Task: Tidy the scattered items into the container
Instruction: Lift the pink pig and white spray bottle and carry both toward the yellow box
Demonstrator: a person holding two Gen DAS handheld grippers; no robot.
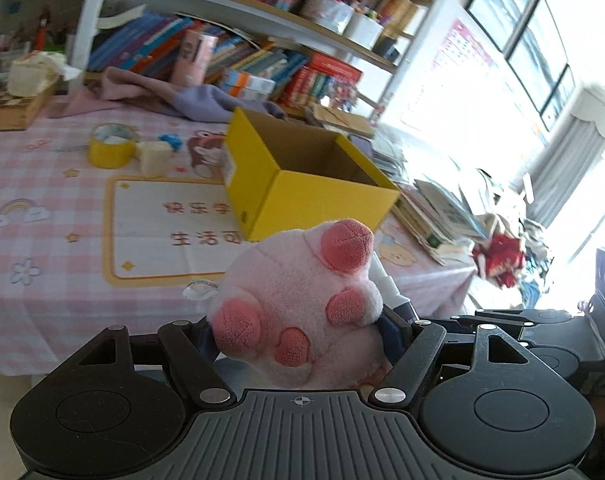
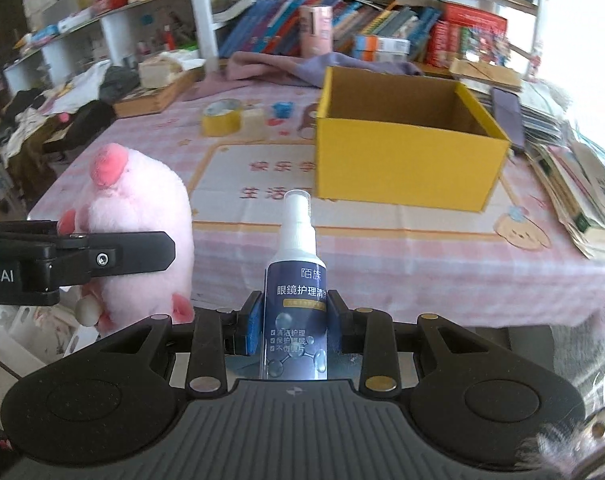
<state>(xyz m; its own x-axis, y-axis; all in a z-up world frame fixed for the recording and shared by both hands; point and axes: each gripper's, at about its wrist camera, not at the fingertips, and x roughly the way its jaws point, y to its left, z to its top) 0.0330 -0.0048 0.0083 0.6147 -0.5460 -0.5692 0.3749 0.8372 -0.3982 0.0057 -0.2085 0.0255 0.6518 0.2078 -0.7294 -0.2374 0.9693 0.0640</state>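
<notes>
My left gripper (image 1: 302, 332) is shut on a pink plush pig (image 1: 298, 304), held in front of the table edge; the pig also shows in the right wrist view (image 2: 138, 216). My right gripper (image 2: 296, 320) is shut on a dark blue spray bottle (image 2: 296, 308) with a white nozzle, held upright. The open yellow box (image 1: 302, 184) stands on the pink checked tablecloth; in the right wrist view the box (image 2: 406, 160) is ahead and slightly right, and looks empty. A yellow tape roll (image 2: 221, 117), a cream block (image 2: 254, 118) and a small blue item (image 2: 282, 109) lie left of the box.
Stacked books and papers (image 2: 574, 184) lie along the table's right edge. Purple cloths (image 2: 314, 66) and a wooden tray (image 2: 158, 88) sit at the back. Bookshelves (image 2: 342, 20) stand behind the table. The left gripper body (image 2: 74, 260) is close at my right gripper's left.
</notes>
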